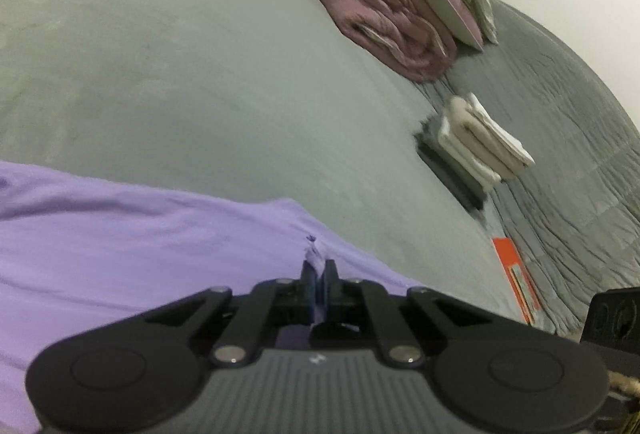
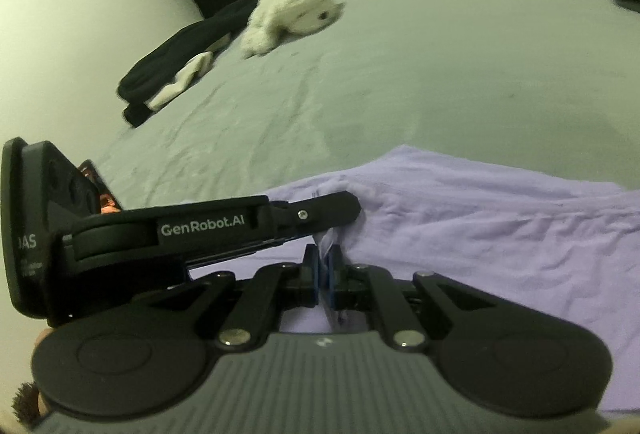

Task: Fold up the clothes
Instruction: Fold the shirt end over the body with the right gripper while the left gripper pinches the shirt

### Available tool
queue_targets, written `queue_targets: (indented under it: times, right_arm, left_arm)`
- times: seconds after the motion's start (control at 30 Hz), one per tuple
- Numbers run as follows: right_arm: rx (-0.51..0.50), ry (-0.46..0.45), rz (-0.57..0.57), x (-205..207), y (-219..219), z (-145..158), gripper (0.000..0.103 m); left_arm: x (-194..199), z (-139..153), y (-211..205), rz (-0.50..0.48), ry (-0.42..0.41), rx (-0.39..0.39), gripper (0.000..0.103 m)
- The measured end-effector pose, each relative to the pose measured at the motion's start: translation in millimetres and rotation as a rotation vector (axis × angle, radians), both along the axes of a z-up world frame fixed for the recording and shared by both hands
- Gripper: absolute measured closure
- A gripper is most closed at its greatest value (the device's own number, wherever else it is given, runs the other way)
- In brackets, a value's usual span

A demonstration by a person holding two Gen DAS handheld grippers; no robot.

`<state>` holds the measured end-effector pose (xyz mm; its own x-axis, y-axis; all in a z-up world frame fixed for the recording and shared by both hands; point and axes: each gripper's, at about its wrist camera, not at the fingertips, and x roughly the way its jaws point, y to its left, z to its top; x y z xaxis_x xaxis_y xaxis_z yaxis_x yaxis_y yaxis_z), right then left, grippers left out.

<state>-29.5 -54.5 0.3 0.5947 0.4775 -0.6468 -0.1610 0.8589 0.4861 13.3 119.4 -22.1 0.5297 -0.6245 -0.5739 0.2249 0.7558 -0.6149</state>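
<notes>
Lilac cotton garment (image 2: pixel 500 234) spread on the grey-green bed sheet (image 1: pixel 200 94). Left black 2-finger gripper (image 1: pixel 319 268) clenched on a pinch of its edge; right black 2-finger gripper (image 2: pixel 323 262) likewise clamped on fabric, just beside the left. White plush toy (image 2: pixel 296 14) well apart.

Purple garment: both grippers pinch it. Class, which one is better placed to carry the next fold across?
Probably right. The right gripper faces most of the purple garment; the left gripper pinches beside it.
</notes>
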Motion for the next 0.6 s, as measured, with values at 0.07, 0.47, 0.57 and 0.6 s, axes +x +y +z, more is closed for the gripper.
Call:
queue_targets:
  times: [0.07,0.47,0.57,0.6]
  right_arm:
    - [0.007,-0.001,0.022,4.1,13.9,-0.7,0.097]
    - [0.048,-0.008,0.143,26.7,94.0,-6.2,0.097]
    - [0.057,-0.008,0.15,31.7,107.7,-10.2,0.097]
    - [0.058,-0.01,0.152,33.0,111.5,-11.4,0.097]
  left_arm:
    - [-0.8,1.3,16.7,0.027,-0.004,-0.001,0.1]
    - [-6.4,0.2,102.0,0.175,-0.023,-0.007,0.1]
    - [-5.5,-0.7,114.6,0.21,-0.026,-0.004,0.1]
    - [-5.0,-1.0,118.7,0.222,-0.029,0.0,0.1]
